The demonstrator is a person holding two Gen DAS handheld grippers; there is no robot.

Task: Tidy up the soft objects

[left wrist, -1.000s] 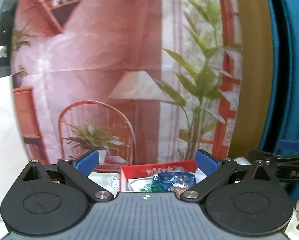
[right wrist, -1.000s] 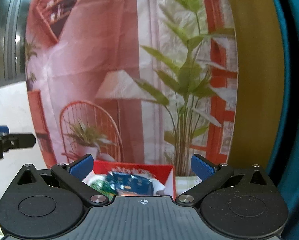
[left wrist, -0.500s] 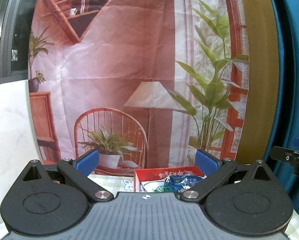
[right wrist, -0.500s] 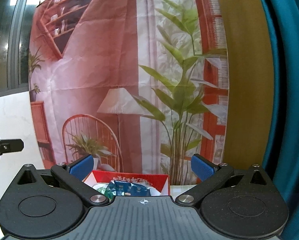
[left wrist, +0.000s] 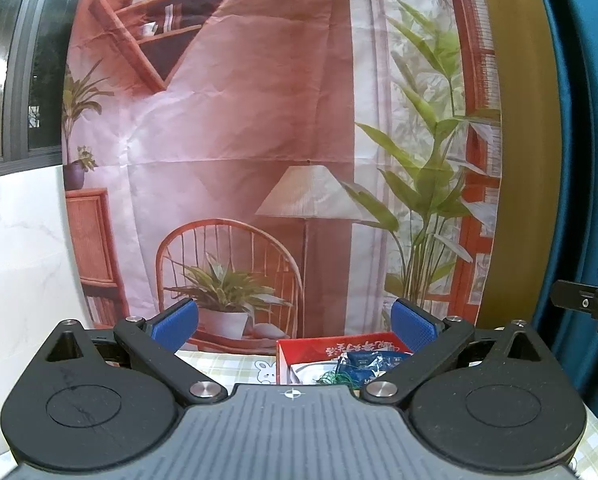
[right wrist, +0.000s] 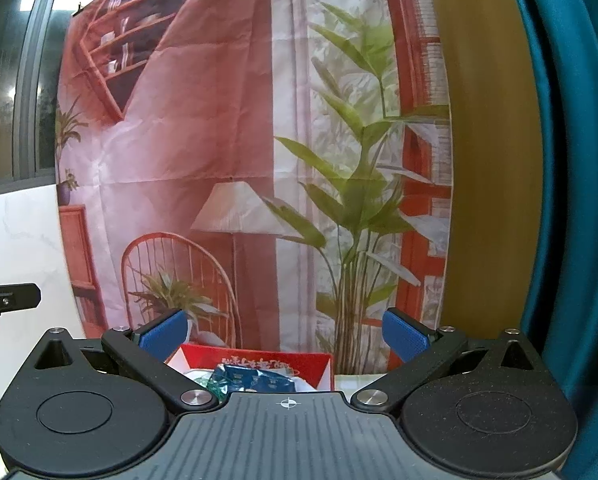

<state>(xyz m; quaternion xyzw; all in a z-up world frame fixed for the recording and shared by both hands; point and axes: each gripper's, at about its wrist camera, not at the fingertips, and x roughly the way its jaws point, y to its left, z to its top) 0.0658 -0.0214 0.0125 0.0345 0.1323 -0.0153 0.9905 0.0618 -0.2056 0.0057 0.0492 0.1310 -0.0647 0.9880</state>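
Left gripper (left wrist: pixel 294 322): jaws wide apart, empty.
Right gripper (right wrist: pixel 285 332): jaws wide apart, empty.
Red box (left wrist: pixel 341 348): on checked tablecloth (left wrist: pixel 235 366), below and ahead of both grippers.
Blue packet (right wrist: pixel 259 380): inside box; long axis unclear.
Backdrop (left wrist: pixel 259 140): behind box.

We see a red box (left wrist: pixel 341 349) standing open on the tabletop (left wrist: pixel 235 364), which wears a pale checked cloth with a small rabbit print. Its inner back wall carries white lettering. Inside, a crumpled blue packet (left wrist: pixel 373 362) lies on top, with a green tangled piece (left wrist: pixel 333 378) and something white (left wrist: pixel 303 372) just beside it. From the right wrist view the same box (right wrist: pixel 259 360) sits low and centred, the blue packet (right wrist: pixel 259 380) heaped above its rim.
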